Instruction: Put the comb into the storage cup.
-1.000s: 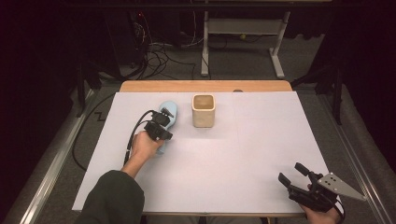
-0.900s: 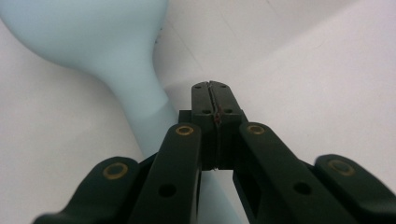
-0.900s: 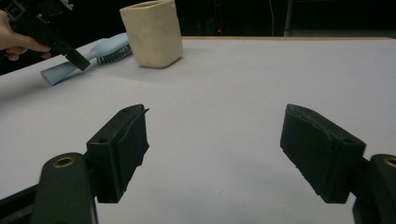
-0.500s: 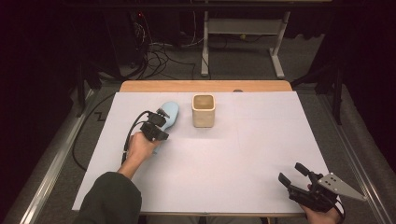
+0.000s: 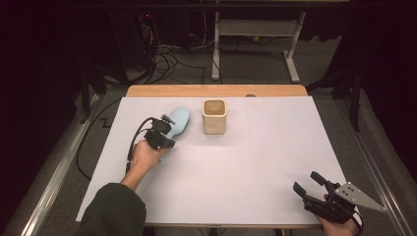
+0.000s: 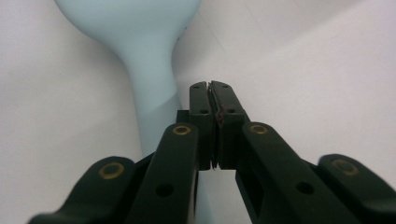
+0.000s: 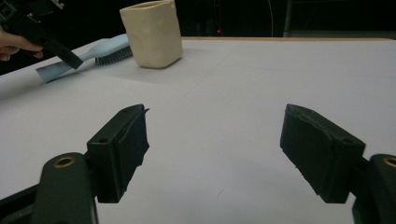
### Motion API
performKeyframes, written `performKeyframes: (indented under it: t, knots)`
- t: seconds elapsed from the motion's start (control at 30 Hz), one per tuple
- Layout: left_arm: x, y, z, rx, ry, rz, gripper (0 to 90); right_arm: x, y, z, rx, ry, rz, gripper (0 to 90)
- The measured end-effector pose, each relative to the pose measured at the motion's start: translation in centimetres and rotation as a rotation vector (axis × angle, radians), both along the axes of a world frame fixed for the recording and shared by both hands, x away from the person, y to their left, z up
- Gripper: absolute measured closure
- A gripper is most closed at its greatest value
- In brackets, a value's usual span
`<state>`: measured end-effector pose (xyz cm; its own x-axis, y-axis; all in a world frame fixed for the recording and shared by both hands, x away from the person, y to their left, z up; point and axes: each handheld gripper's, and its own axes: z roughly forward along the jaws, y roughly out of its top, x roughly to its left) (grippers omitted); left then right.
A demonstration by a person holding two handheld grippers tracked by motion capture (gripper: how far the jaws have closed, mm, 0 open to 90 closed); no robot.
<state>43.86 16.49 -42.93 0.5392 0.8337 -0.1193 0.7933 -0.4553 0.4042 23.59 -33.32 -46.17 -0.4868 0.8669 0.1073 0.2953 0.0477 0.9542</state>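
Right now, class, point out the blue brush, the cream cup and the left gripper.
Brush [image 5: 179,118], high view: on its pale blue head.
Cup [image 5: 214,125], high view: on its front wall.
Left gripper [image 6: 212,100], left gripper view: where its closed fingertips meet, beside the brush handle.

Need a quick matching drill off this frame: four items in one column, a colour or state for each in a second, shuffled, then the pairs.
Items
1. left gripper
2. right gripper
3. brush
4. cup

Colour or state
A. cream, upright, far side of the table
B. jaws wide apart, nothing between them
C. pale blue, lying flat left of the cup
D. jaws shut together, beside the brush handle, not around it

Pairs: 1-D, 2-B, 3-C, 4-A
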Motion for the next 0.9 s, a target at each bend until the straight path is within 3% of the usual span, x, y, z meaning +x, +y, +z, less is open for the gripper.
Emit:
performKeyframes:
  t: [0.17, 0.3, 0.53, 0.9]
  knots:
    - [-0.2, 0.2, 0.7, -0.041, -0.033, 0.005, 72.2, 0.0, 0.0, 0.0, 0.000, 0.001, -0.001, 24.0]
    - [-0.3, 0.2, 1.2, -0.028, -0.066, 0.023, 58.4, 0.0, 0.0, 0.0, 0.000, -0.001, 0.002, 24.0]
    - [0.2, 0.8, 1.6, -0.023, -0.078, 0.078, 44.8, 0.0, 0.0, 0.0, 0.002, 0.002, 0.001, 24.0]
    - [1.8, 1.0, 0.0, 0.018, -0.026, 0.141, 42.4, 0.0, 0.0, 0.0, 0.005, 0.002, -0.002, 24.0]
